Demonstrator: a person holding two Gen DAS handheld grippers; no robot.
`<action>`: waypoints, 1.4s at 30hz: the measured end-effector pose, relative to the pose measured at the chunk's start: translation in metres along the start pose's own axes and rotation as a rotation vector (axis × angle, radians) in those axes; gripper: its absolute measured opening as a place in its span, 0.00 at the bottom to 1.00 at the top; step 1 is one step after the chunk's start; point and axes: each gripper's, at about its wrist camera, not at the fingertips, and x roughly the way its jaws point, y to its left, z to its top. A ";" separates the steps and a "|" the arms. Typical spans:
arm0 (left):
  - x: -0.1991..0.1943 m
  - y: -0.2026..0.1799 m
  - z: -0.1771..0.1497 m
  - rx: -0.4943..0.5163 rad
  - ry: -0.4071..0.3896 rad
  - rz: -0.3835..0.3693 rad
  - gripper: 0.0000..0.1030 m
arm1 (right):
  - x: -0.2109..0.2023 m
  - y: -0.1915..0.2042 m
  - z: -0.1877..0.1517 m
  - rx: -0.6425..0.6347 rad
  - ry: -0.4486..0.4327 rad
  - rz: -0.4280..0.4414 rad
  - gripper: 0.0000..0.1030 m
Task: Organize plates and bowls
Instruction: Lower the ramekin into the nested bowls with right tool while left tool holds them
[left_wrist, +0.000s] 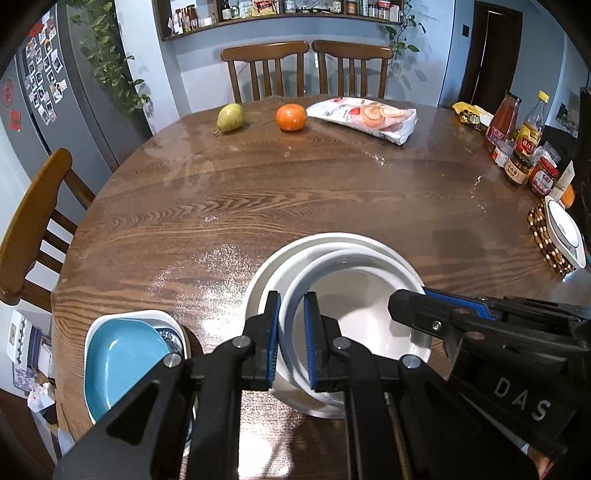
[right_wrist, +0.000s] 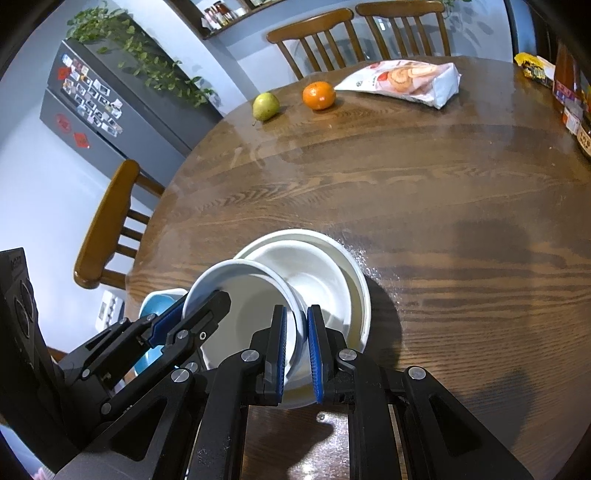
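- Gripping the near-left rim of the top white bowl (left_wrist: 369, 314), your left gripper (left_wrist: 291, 314) is keeping its jaws narrowed on the rim, one blue pad outside the wall and one inside.
- Your right gripper (right_wrist: 297, 325) is pinching the same bowl's (right_wrist: 251, 306) right rim the same way, jaws nearly closed with the thin wall sandwiched between them.
- You are holding that bowl tilted; it is sitting partly inside a larger white bowl (right_wrist: 332, 273), which is itself nested in a wider white dish (left_wrist: 258, 280) on the bench (left_wrist: 295, 177).
- Just left of the stack, a blue dish (left_wrist: 122, 354) is lying in a white rectangular dish (left_wrist: 162, 315) near the bench edge.
- At your far right, another white dish (left_wrist: 563, 232) is resting on a beaded trivet (left_wrist: 543, 232).
- Well apart, across the bench, a pear (left_wrist: 229, 117), an orange (left_wrist: 291, 117) and a snack bag (left_wrist: 365, 118) are lying in a row, with bottles and jars (left_wrist: 524, 147) clustered along the right edge.
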 end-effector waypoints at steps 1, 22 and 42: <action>0.001 0.000 0.000 0.000 0.004 0.000 0.09 | 0.001 0.000 0.000 0.002 0.004 0.000 0.15; 0.021 0.002 0.001 0.012 0.066 -0.011 0.08 | 0.020 -0.002 0.004 0.014 0.062 -0.030 0.15; 0.026 -0.001 -0.001 0.033 0.061 0.004 0.07 | 0.024 0.000 0.004 -0.003 0.065 -0.056 0.15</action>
